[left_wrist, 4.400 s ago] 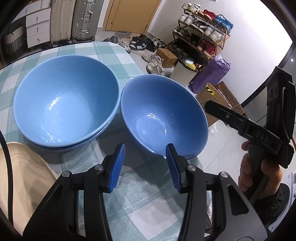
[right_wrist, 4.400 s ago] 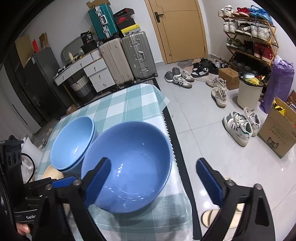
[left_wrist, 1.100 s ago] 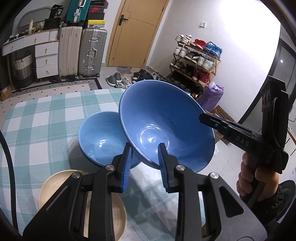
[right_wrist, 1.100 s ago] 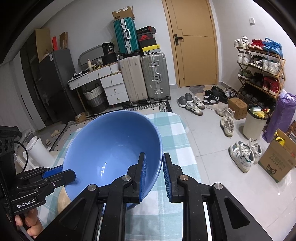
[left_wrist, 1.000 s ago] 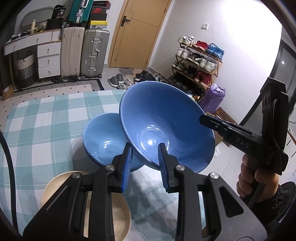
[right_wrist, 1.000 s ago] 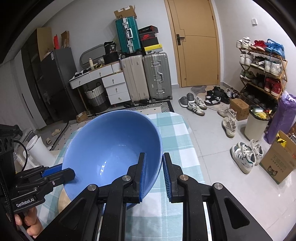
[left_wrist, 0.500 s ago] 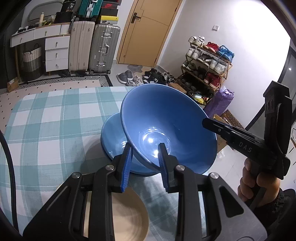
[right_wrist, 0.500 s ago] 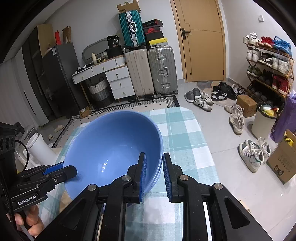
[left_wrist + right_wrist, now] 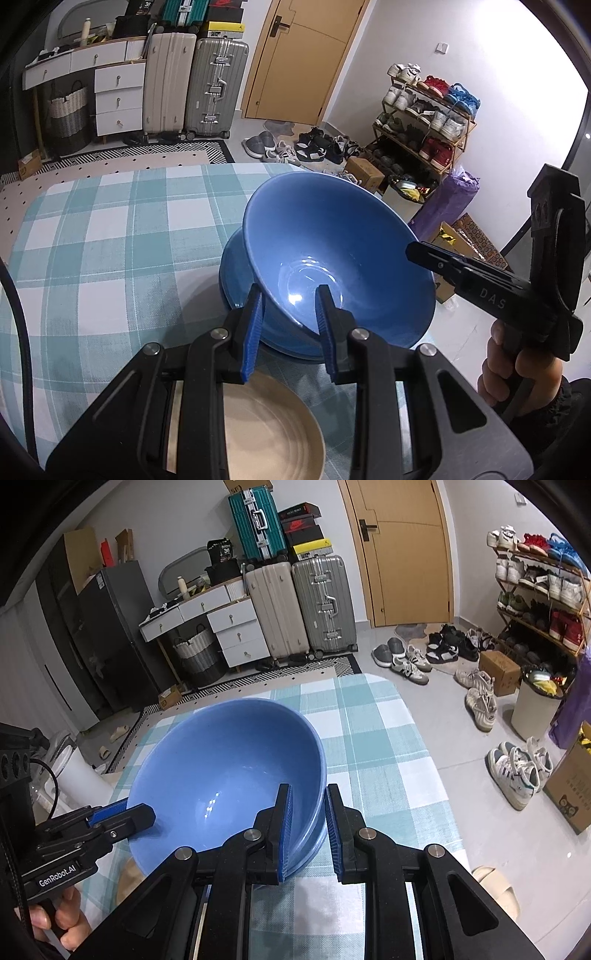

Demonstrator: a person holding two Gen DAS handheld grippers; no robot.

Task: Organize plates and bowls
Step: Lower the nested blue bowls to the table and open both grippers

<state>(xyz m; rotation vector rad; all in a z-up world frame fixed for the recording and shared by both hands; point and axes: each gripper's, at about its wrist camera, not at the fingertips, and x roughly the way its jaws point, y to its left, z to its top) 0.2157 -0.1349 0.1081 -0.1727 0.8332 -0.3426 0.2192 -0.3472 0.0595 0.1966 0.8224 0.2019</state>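
Note:
A blue bowl [image 9: 332,251] is held by both grippers at opposite rims, just above a second blue bowl [image 9: 236,291] on the checked tablecloth [image 9: 110,236]. My left gripper [image 9: 290,326] is shut on its near rim. My right gripper [image 9: 308,823] is shut on the other rim of the held bowl [image 9: 229,771]; the lower bowl's edge [image 9: 314,843] shows under it. A beige plate [image 9: 266,432] lies on the cloth below the left gripper.
The table's right edge drops to the tiled floor [image 9: 461,709] with shoes and a shoe rack [image 9: 424,122]. Suitcases [image 9: 295,605] and a drawer unit [image 9: 118,96] stand at the back. A white container [image 9: 77,775] stands at the table's left.
Both grippers carried the blue bowl left and down over the second bowl; it now sits almost nested in it. The grips are unchanged.

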